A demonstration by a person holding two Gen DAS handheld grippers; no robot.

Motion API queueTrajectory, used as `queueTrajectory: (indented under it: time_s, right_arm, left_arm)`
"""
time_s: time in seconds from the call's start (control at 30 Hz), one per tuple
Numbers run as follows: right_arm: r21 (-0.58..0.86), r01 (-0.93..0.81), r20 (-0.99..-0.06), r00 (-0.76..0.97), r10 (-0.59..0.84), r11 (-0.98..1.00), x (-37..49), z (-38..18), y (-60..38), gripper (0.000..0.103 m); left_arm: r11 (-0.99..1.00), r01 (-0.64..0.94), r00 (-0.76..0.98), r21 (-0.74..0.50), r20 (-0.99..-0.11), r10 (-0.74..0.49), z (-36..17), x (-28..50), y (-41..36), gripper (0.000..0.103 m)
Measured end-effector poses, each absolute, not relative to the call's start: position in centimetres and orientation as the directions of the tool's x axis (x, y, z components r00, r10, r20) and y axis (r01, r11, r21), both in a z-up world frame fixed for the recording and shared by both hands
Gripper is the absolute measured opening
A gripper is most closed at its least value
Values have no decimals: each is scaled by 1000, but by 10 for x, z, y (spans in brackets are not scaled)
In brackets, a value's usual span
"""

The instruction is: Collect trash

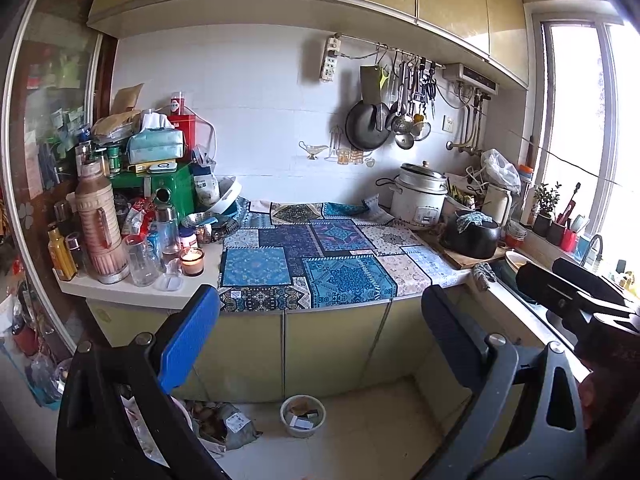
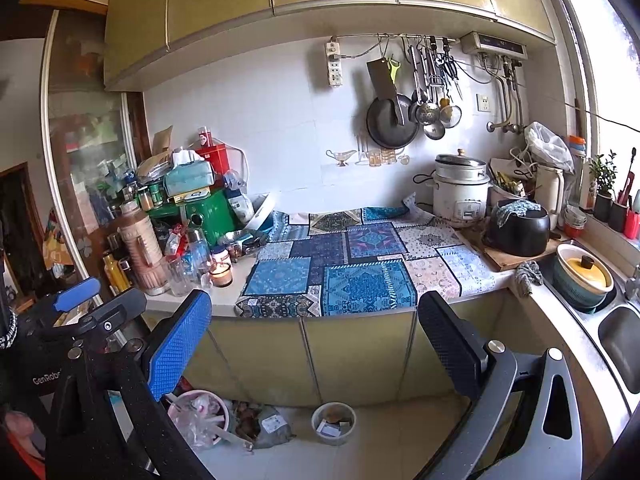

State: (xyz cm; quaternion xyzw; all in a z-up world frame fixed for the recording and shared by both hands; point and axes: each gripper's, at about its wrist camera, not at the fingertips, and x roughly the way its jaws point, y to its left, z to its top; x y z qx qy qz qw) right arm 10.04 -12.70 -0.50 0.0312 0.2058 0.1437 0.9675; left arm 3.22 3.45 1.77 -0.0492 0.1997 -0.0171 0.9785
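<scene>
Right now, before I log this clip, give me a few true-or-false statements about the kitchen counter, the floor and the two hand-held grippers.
1. Both the left hand-held gripper and right hand-held gripper hold nothing. True.
2. The small glass candle is unlit. False: its flame burns.
3. The round grey bowl sits on the floor. True.
4. The white rice cooker stands in the sink. False: it stands on the counter by the wall.

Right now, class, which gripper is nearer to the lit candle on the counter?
Left. The left gripper is held on the candle's side of the counter; the right gripper is out beyond it, toward the sink. Both hang open, short of the counter.
</scene>
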Motion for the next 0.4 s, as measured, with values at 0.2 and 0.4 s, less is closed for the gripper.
queueTrajectory:
  time_s: [0.2,0.4]
  right_arm:
    - [119,-264,-396,871,289,957,105,-7,-125,103]
    - [122,-259,-414,864,286,958,124,-11,-118,103]
  left_arm:
    - [993,20,912,-116,-405,-66,16,40,43,102]
    - [993,17,906,-118,-418,-66,12,60,50,102]
